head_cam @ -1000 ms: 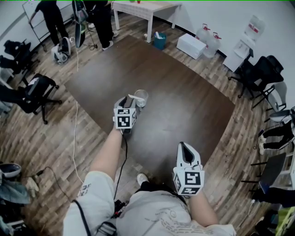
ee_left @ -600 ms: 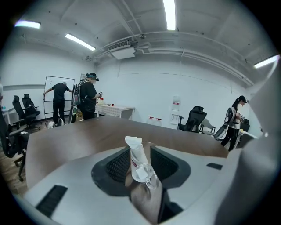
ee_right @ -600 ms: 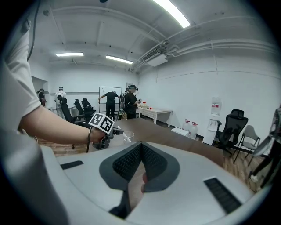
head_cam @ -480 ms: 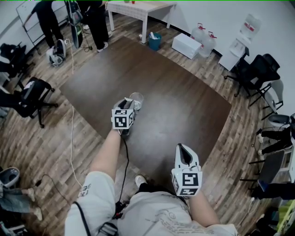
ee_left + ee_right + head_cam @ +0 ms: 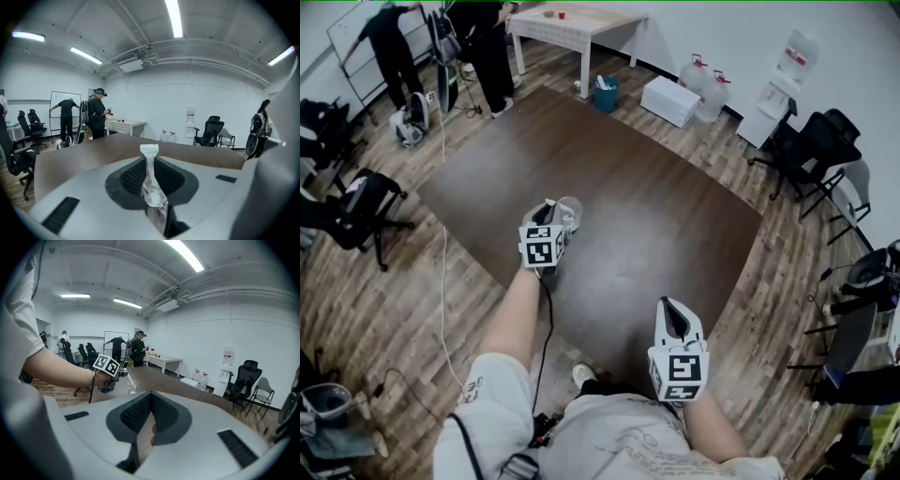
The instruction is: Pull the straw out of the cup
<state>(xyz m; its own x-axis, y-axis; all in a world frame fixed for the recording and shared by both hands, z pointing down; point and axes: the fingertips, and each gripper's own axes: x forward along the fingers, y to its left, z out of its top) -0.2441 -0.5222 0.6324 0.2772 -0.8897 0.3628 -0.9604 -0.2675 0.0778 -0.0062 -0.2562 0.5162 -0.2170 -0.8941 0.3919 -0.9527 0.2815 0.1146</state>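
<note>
A clear plastic cup stands on the dark brown table. My left gripper is right over it and hides most of it in the head view. In the left gripper view the white straw stands upright between the jaws, which are closing on it, with the cup's rim just below. My right gripper hangs shut and empty near the table's front edge, well apart from the cup. From the right gripper view the cup shows beside the left gripper.
A white table, a white box and water jugs stand at the back. Black office chairs ring the room on both sides. People stand at the back left. A cable runs over the wood floor.
My left gripper has moved forward over the cup and its jaws have come together around the straw. The right gripper has kept still.
</note>
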